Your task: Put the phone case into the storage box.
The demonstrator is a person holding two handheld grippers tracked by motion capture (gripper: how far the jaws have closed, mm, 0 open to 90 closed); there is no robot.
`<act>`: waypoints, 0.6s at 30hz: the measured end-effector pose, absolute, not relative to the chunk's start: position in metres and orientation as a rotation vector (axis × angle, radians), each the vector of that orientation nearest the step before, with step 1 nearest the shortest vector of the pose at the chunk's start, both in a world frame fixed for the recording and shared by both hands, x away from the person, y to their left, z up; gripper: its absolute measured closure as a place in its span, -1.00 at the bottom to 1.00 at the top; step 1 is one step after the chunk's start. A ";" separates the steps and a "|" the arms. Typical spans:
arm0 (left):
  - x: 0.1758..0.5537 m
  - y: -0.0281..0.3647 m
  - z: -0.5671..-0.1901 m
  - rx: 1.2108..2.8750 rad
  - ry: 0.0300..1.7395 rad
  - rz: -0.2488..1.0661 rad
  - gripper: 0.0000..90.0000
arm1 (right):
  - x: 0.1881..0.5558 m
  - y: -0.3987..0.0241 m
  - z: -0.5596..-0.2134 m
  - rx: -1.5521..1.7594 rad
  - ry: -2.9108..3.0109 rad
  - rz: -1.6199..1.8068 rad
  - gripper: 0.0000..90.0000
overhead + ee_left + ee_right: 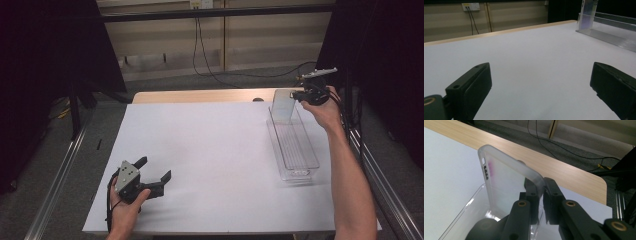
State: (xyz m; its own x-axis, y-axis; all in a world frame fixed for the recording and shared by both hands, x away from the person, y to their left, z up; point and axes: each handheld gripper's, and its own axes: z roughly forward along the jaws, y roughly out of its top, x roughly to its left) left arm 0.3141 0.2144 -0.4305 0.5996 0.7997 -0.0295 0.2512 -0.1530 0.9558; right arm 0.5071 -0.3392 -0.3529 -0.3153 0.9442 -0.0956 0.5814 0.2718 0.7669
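My left gripper [154, 169]: low over the white table [210, 150], near corner, jaws spread wide, nothing between them. Clear tray [293, 145]: lengthwise along the right side. My right gripper [541, 190]: clamped on a frosted phone case [506, 180], upright over the tray's far end.

A pale beige panelled wall [260, 37] runs beyond the right gripper [314, 92] — black cables [200, 45] hang down it from a white wall socket [470, 6] to the grey carpeted floor [165, 82]. Black curtains [50, 50] flank both sides. The light wooden table edge [564, 172] lies just past that gripper — lighting dim.
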 end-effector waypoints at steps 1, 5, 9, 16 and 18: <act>0.314 0.215 -0.431 1.702 0.874 0.608 -0.92 | 0.508 -0.339 -0.353 1.366 1.997 0.855 0.85; 0.314 0.214 -0.431 1.702 0.874 0.609 -0.92 | 0.509 -0.340 -0.353 1.366 2.004 0.858 0.85; 0.314 0.214 -0.431 1.702 0.877 0.610 -0.92 | 0.512 -0.338 -0.351 1.360 2.012 0.846 0.85; 0.314 0.216 -0.431 1.697 0.882 0.612 -0.92 | 0.515 -0.339 -0.352 1.370 2.013 0.843 0.84; 0.314 0.216 -0.431 1.700 0.878 0.612 -0.91 | 0.515 -0.340 -0.352 1.373 2.009 0.848 0.84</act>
State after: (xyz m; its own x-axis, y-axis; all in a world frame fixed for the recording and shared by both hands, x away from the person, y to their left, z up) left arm 0.3144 0.2156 -0.4306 0.5959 0.8026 -0.0281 0.2506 -0.1526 0.9560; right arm 0.5153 -0.3403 -0.3521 -0.3212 0.9424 -0.0938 0.5901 0.2766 0.7585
